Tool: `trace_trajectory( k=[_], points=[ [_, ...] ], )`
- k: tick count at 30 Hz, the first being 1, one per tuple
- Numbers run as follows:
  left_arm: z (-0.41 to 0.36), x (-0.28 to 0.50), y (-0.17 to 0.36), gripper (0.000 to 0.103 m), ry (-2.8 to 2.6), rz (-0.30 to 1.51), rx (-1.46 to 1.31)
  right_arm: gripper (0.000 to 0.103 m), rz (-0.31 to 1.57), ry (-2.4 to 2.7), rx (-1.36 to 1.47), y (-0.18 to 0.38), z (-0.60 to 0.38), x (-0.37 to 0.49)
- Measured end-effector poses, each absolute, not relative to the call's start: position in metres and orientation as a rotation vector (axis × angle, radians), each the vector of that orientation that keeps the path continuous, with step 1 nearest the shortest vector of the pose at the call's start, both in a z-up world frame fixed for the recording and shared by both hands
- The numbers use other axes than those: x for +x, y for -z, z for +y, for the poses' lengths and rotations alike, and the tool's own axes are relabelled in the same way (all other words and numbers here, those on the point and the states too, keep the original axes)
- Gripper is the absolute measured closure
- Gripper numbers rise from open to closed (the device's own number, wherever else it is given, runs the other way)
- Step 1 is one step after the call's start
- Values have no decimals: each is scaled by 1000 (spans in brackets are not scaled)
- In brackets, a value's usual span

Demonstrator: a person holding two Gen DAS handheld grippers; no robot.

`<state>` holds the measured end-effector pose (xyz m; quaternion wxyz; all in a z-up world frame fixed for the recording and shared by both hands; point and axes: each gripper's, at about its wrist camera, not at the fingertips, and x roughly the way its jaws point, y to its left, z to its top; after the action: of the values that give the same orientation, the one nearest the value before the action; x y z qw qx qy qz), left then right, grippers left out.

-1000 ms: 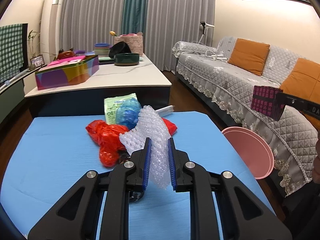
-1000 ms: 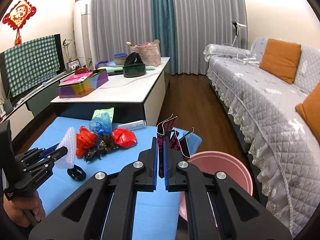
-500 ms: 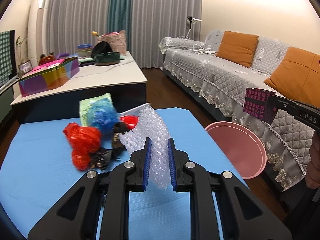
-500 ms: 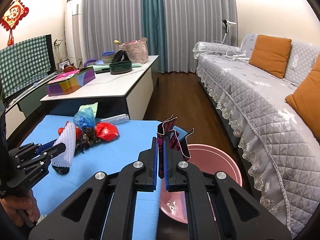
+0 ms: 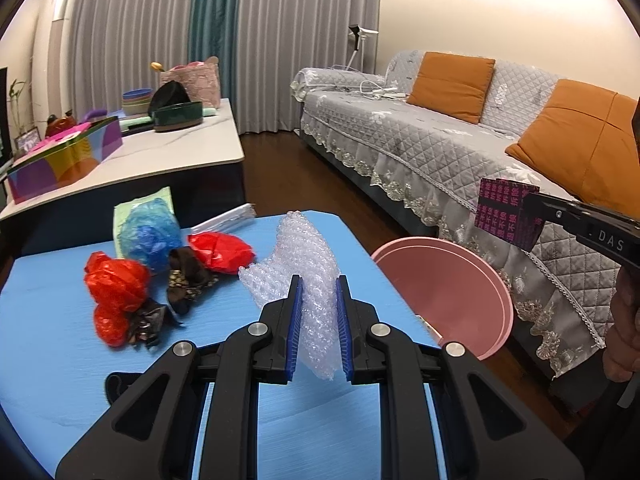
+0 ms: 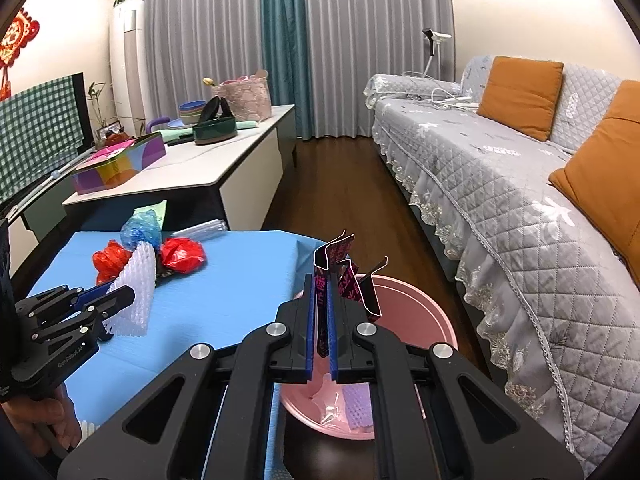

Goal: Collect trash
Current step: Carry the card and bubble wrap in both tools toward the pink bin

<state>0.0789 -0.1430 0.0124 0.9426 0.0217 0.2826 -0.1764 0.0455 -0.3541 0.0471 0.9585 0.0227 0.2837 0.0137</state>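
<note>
Clear bubble wrap (image 5: pixel 308 280) sits clamped between the blue pads of the left gripper (image 5: pixel 318 312), jaws a narrow gap apart and pressed on the sheet, which is held off the blue table (image 5: pixel 60 360). Right gripper (image 6: pixel 319 312) has jaws nearly together, pinching a black wrapper with pink characters (image 6: pixel 340 268); the characters are too small to read. That wrapper hangs above the pink basin (image 6: pixel 420 320), which stands on the floor just beside the table edge. In the basin: a pale purple ridged piece and something clear, partly hidden by the gripper.

Left on the table, in one cluster: two red plastic bags (image 5: pixel 116 284), one blue plastic bag (image 5: pixel 148 232) on a pale green pack (image 5: pixel 124 216), one dark patterned crumpled wrapper (image 5: pixel 188 276), one clear flat packet (image 5: pixel 228 218) at the far edge. A black ring-like item (image 5: pixel 116 384) lies near the left gripper, mostly hidden.

Writing: "DAS" on the right gripper body in the left wrist view; print on the left gripper's side in the right wrist view is too small to read.

Two orange cushions (image 6: pixel 520 96) lie on the grey quilted sofa (image 6: pixel 500 200). One colourful box (image 6: pixel 120 164) sits on the white side table.
</note>
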Motion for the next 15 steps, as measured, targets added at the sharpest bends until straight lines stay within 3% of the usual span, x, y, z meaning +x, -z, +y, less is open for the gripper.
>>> trace_trajectory(
  k=[15],
  points=[
    [-166, 86, -7, 86, 404, 596, 70, 97, 580, 10, 71, -44, -372, 51]
  ],
)
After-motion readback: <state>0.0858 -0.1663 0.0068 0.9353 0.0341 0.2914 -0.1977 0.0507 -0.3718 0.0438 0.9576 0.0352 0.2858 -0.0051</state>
